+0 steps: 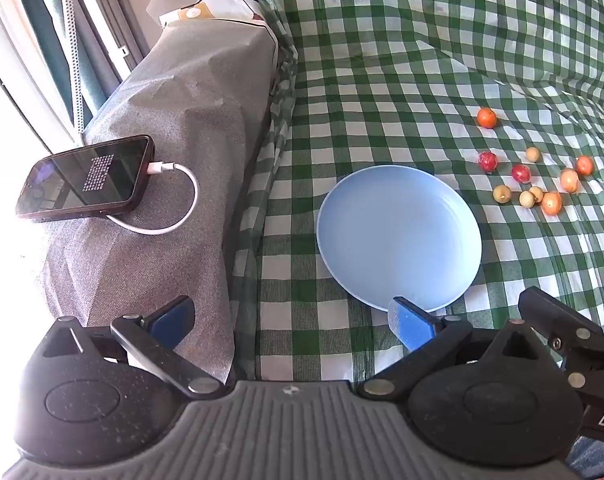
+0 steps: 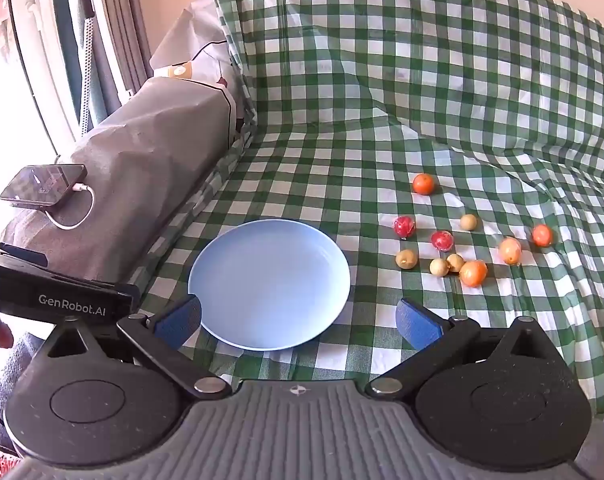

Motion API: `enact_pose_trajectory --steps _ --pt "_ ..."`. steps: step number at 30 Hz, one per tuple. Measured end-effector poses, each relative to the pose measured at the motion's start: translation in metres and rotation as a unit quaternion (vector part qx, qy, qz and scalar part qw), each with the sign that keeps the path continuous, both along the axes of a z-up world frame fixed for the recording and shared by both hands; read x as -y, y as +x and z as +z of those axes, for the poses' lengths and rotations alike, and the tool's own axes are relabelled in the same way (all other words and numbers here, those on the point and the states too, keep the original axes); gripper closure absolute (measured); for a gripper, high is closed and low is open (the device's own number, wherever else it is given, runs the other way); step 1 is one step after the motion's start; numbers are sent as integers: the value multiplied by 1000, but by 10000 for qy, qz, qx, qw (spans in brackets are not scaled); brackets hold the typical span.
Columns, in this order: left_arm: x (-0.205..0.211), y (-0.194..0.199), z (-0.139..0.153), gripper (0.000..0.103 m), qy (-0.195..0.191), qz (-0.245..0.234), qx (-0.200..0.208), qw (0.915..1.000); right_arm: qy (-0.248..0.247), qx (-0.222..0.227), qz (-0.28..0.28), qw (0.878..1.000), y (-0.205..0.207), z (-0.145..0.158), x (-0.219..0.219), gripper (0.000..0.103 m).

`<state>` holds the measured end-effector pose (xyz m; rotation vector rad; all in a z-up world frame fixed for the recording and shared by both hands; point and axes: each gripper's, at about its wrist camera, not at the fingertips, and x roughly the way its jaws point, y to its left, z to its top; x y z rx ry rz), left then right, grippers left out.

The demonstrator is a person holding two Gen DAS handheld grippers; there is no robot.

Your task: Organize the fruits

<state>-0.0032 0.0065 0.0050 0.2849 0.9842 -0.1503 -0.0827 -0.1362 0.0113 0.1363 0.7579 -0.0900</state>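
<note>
On the green checked cloth (image 2: pixel 342 152) sits a bare blue plate (image 2: pixel 270 284), small fruits (image 2: pixel 454 256) scattered just right of it. Both the left gripper (image 1: pixel 290 320) and right gripper (image 2: pixel 298 320) hover wide, holding nothing.

Checked cloth (image 2: pixel 382 80): thin green-and-white woven-look sheet, creased, faint sheen at the folds. Plate (image 2: pixel 270 280): pale blue, smooth, satin finish, looks plastic or glazed; cannot tell which. Fruits (image 2: pixel 472 273): smooth skins, slightly glossy; the red ones (image 2: pixel 442 240) seem film-wrapped. Grey cover (image 1: pixel 174 120): matt, coarse-textured fabric. Phone (image 1: pixel 86 178): glossy glass face, white plastic cable (image 1: pixel 182 200). Finger pads (image 1: pixel 410 326): blue, matt, rubbery; gripper bodies black matt plastic with bright metal rivets
</note>
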Motion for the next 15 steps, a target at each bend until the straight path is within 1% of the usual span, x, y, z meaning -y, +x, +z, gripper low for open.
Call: enact_pose_trajectory --steps 10,12,13,15 --pt "2 -1 1 0 50 -33 -8 10000 13 -6 6 10000 0 1 1 0" --pt "3 -1 1 0 55 -42 1 10000 8 -1 8 10000 1 -1 -5 1" --pt "3 -2 1 0 55 -44 3 10000 -12 -6 -3 10000 1 3 3 0" --pt "3 -2 1 0 55 -42 -3 10000 -9 -7 -16 10000 1 2 1 0"
